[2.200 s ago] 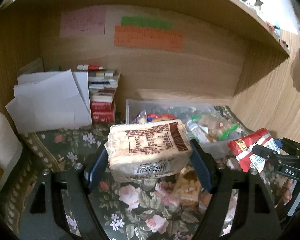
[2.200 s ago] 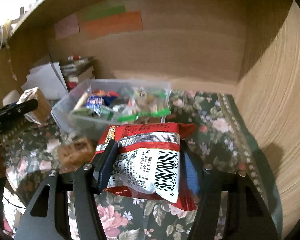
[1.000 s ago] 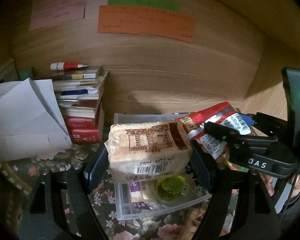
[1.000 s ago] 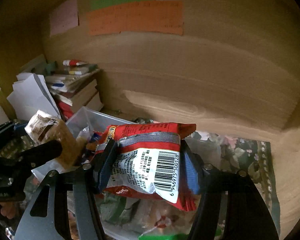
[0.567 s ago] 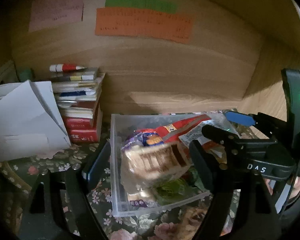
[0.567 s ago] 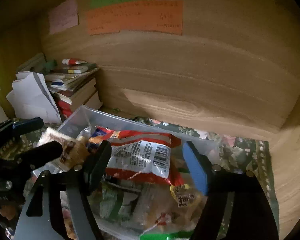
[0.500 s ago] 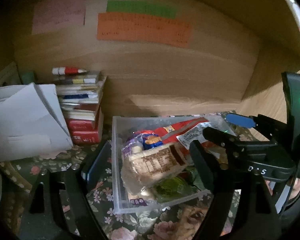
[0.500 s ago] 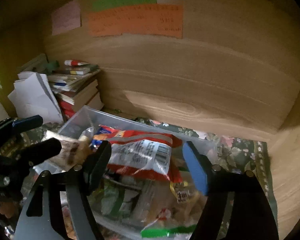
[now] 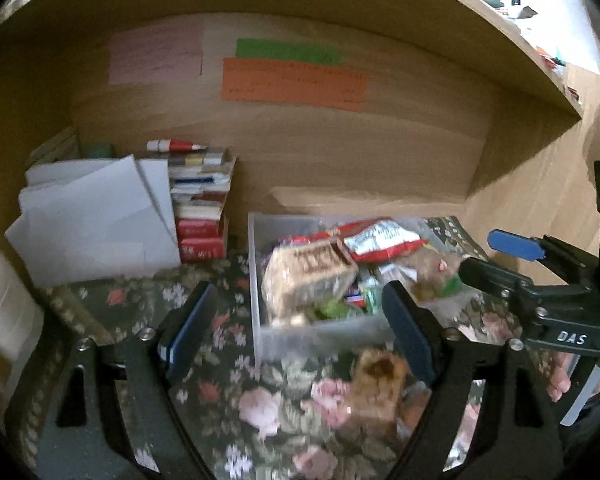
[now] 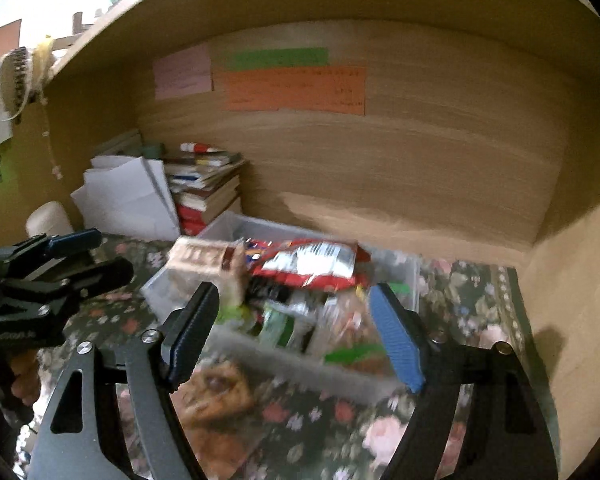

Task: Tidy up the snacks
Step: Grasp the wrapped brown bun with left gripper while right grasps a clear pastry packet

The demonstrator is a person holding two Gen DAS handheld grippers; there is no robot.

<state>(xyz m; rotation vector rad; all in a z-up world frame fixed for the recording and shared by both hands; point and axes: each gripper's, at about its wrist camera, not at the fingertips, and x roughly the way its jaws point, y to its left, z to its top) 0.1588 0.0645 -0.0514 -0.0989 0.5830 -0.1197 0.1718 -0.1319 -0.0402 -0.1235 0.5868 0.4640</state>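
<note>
A wooden alcove [image 9: 340, 152] with smooth grained panels is enclosing the scene, and a dark floral tablecloth [image 9: 228, 360] is covering its floor. On the back wall, 3 paper notes are hanging: a pink one [image 9: 156, 54], a green strip [image 9: 288, 50] and an orange sheet [image 9: 294, 84] whose handwriting is too blurred to read. At the left, a stack of books [image 9: 200, 200] is standing beside loose white paper sheets [image 9: 96, 216].

A clear rectangular plastic bin [image 9: 320, 334] is sitting on the cloth, heaped with snacks. A beige block-shaped packet with brown print [image 9: 308, 276] is lying tilted on the heap, touching a crinkled red-and-silver foil bag [image 9: 380, 238]; neither label is legible. Below them, the wrappers are smearing into green and white blur.

The left gripper [image 9: 296, 336] is gaping wide, gripping nothing, and the right gripper [image 10: 296, 328] is likewise spread, nothing between its blue pads. The right gripper's body is showing the letters "DAS". A brown cookie-like packet [image 9: 376, 384] is lying on the cloth just before the bin, its outline indistinct.
</note>
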